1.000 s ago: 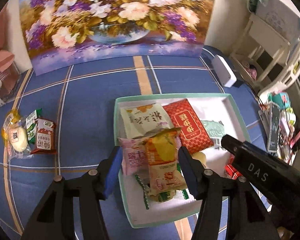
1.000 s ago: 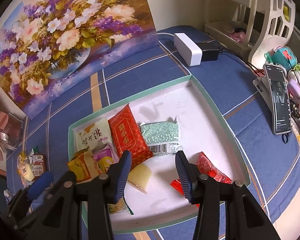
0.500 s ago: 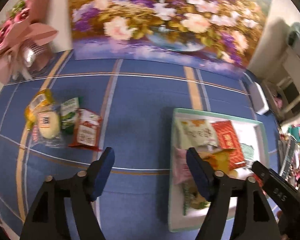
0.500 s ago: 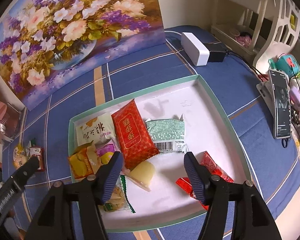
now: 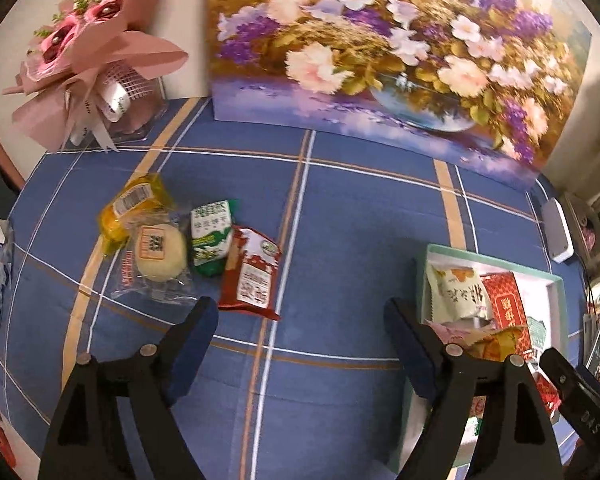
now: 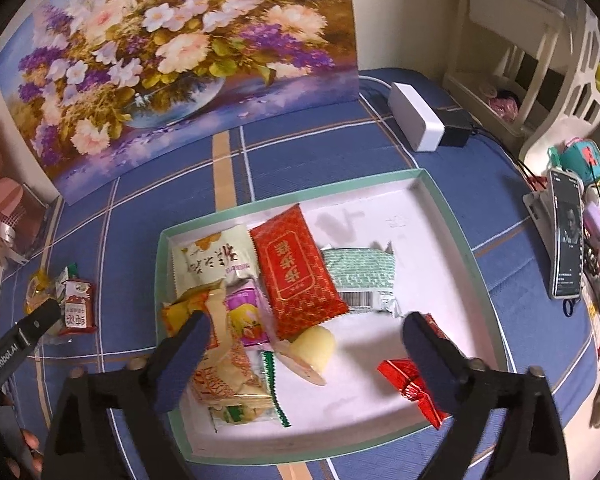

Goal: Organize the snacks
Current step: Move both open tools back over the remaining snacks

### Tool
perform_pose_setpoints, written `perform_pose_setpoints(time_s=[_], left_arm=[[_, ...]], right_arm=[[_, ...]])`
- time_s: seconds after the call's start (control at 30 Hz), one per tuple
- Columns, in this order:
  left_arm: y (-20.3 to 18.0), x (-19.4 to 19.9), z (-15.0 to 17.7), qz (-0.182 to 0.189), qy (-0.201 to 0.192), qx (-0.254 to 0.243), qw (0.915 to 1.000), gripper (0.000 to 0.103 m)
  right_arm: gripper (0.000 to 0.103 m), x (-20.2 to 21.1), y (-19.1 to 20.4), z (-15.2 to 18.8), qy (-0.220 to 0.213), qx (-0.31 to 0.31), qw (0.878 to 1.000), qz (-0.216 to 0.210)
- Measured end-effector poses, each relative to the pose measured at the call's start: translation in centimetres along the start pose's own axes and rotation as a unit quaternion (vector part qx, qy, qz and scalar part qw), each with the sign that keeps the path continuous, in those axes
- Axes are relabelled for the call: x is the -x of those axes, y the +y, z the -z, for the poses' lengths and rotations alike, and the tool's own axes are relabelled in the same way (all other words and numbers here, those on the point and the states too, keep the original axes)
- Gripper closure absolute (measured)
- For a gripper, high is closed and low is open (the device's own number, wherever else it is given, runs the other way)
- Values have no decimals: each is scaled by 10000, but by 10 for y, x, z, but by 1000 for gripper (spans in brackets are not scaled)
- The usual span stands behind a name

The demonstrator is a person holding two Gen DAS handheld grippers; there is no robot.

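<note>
most snacks already lie in the white tray on the blue checked desk. four packets are left outside, well apart from it. the left hand-held gripper hangs near them, jaws opening and empty; the right hand-held gripper, over the tray, is opening too, holding nothing.

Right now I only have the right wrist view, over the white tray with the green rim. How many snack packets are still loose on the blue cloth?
Observer: Four, in the left wrist view: a yellow packet, a round pale bun in clear wrap, a green-and-white packet, a red-and-white sachet.
Operator: Is the left gripper holding anything?
Observer: No. The left gripper is opening, nothing between its fingers.
</note>
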State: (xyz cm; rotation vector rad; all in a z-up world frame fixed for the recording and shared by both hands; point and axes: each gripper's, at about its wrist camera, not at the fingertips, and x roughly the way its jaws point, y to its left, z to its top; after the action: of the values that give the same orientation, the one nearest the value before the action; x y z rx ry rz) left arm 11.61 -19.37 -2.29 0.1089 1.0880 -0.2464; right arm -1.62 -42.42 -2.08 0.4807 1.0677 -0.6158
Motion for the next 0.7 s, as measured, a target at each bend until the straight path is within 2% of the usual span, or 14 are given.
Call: perform_pose_setpoints(time_s=[0.03,0.07,0.43,0.63,0.7], left_arm=[[5,1,-1,-37,-22,44,10000,4],[8,1,-2,-67,-47,73,9999,1],[64,9,-12,-249,-333,727,9965,0],[91,22,-17,-328,-738,945,9922,0],[98,23,-20,-390,-740,1026,9912,0]], right_arm=[[0,1,2,0,-22,15,10000,-21],[0,2,4,0,-50,36,10000,-50],[0,9,30,2,-235,248,9992,-204],[0,16,66,5,-368,604,9970,-301],[0,17,80,7,-378,722,9958,-406]])
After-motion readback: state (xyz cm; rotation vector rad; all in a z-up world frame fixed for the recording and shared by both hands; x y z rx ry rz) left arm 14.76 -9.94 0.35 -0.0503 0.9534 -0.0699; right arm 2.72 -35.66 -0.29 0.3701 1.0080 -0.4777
